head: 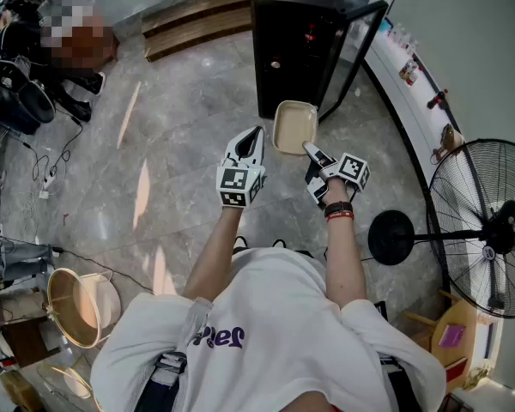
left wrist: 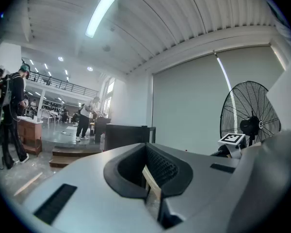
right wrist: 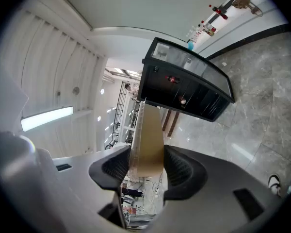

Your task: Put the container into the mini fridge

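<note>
as the right claw (right wrist: 145, 165) clamps it, the container (right wrist: 148, 132) juts between jaws.

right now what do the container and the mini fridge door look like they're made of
The container: probably moulded paper pulp; it looks tan, matte and thin-walled. The mini fridge door: apparently glass in a black frame; the pane looks see-through.

We reach both bare forearms forward. Our left gripper (head: 257, 134) points ahead with its jaws together. Our right gripper (head: 311, 149), just beside it, clamps the container (head: 293, 125) by its rim.
</note>
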A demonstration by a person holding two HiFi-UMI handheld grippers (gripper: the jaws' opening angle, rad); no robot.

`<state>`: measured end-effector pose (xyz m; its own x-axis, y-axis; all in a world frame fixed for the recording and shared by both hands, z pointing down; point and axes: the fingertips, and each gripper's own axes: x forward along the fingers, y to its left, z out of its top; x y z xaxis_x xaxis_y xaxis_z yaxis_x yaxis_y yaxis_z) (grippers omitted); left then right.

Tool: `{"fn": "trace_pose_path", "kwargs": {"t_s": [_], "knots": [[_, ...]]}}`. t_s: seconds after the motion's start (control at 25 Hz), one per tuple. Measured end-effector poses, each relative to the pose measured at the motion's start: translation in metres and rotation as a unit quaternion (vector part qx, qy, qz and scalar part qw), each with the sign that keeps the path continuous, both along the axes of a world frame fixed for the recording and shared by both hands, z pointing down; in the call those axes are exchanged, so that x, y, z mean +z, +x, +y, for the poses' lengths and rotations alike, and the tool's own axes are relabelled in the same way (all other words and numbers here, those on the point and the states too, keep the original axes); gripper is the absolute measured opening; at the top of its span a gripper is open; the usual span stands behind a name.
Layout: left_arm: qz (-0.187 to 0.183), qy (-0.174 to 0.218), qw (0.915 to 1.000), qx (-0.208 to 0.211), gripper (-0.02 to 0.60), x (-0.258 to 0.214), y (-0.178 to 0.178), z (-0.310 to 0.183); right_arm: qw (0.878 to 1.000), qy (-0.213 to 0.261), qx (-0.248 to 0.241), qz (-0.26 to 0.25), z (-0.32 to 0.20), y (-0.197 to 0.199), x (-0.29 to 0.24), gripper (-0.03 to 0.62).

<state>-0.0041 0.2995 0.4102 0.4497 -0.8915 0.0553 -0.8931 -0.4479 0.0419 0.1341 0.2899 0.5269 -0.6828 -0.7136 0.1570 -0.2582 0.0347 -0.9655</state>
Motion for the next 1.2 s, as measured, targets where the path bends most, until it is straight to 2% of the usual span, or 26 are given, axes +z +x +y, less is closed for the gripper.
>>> {"fn": "trace_pose_path", "kwargs": {"t_s": [0.28, 0.44, 0.64, 0.92, 1.2], "knots": [[0.0, -0.002, 1.0, 0.001, 0.018, 0.002, 0.027, 0.012, 1.0, -0.005, -0.004, -0.01, 0.01, 0.016, 0.006, 0.225], [-0.015, -0.005, 0.9999, -0.004, 0.018, 0.003, 0.026, 0.015, 1.0, -0.006, -0.004, -0.014, 0.012, 0.016, 0.005, 0.225], [-0.016, -0.009, 0.9998, -0.006, 0.018, 0.008, 0.023, 0.009, 1.0, -0.011, 0.0, -0.017, 0.004, 0.015, 0.011, 0.225], [-0.011, -0.011, 0.9998, -0.009, 0.018, 0.022, 0.017, -0.018, 0.999, -0.016, 0.016, -0.035, -0.024, 0.015, 0.022, 0.225], [-0.007, -0.024, 0.9995, -0.021, 0.018, 0.025, -0.008, -0.081, 0.999, -0.015, 0.019, -0.027, -0.091, 0.003, 0.017, 0.225]]}}
